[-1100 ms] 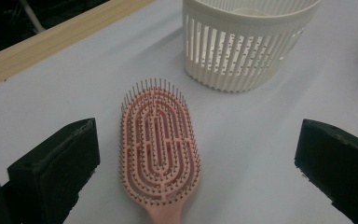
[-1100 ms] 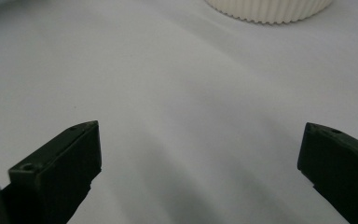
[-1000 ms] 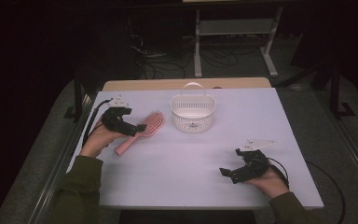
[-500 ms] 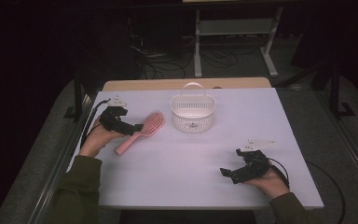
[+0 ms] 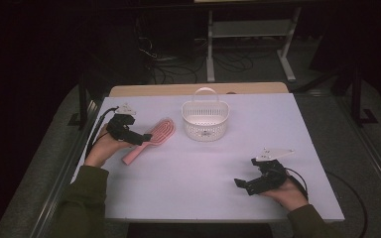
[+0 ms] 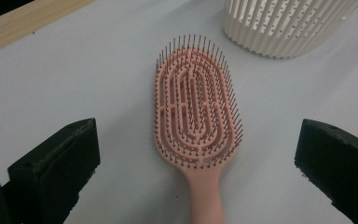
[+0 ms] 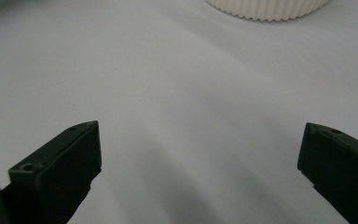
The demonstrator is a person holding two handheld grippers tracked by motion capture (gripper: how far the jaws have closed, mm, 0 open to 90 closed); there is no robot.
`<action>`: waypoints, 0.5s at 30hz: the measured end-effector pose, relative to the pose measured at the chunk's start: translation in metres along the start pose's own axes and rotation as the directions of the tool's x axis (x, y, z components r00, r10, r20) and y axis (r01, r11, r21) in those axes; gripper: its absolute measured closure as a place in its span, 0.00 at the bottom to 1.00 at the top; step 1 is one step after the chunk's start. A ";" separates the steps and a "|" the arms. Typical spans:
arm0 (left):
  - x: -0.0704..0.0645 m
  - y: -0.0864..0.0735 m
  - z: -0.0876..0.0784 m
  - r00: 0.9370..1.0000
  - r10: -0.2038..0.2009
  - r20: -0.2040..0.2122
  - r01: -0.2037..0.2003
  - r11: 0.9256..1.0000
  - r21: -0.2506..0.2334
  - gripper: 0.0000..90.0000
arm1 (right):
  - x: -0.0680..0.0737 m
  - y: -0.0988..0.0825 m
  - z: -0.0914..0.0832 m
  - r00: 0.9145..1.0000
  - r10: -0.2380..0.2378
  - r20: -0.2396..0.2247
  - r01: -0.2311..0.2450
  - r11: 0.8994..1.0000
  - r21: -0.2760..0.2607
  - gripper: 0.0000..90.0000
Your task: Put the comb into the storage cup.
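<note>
On table (image 5: 287,124): one pink hairbrush (image 5: 149,140), one white basket (image 5: 205,120).

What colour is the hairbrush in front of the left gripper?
Pink, bristles included. The hairbrush shows best in the left gripper view.

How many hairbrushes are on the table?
1. The pink hairbrush lies bristles up on the white table, just left of the white basket, with the left gripper open around its handle. I can't see the basket's whole inside.
</note>
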State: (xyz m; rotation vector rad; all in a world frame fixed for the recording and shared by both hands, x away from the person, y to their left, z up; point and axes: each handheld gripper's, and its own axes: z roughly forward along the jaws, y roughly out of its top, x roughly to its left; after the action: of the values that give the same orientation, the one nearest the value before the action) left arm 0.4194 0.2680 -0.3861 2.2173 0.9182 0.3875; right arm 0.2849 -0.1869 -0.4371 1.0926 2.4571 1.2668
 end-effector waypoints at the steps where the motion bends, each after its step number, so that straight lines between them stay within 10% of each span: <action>1: 0.000 0.000 0.000 1.000 0.001 -0.001 -0.001 1.000 0.003 0.00 | 0.000 0.000 0.000 1.000 0.000 0.000 0.000 1.000 0.000 0.00; 15: -0.002 -0.003 0.008 1.000 0.010 -0.016 -0.009 0.998 0.062 0.01 | 0.000 0.000 0.000 1.000 0.000 -0.002 0.000 1.000 0.001 0.00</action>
State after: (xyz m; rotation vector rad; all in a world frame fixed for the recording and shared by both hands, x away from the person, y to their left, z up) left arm 0.4205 0.2640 -0.3942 2.2792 0.9400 0.3869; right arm 0.2850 -0.1866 -0.4372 1.0924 2.4592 1.2671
